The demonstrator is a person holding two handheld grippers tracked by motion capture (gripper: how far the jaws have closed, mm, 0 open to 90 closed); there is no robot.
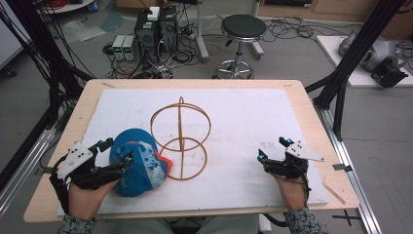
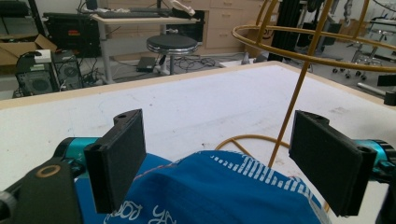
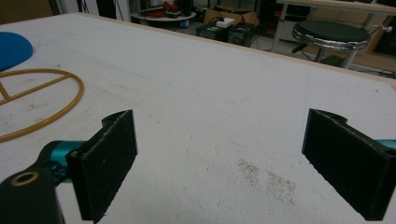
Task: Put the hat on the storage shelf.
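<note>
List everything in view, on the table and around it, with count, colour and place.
cap: one, blue with white print and a red edge, near-left of the table, between the left gripper's open jaws.
wire stand: one, golden, two rings on an upright rod, table centre, beside the cap.
sheet: one, white, covering most of the table.
table: one, light wood.
stool: one, black seat on a chrome base, on the floor beyond the table.
computer towers: two, black, on the floor beyond the table, amid cables.
left gripper: one, black, open over the cap.
right gripper: one, black, open over bare sheet, near-right.
</note>
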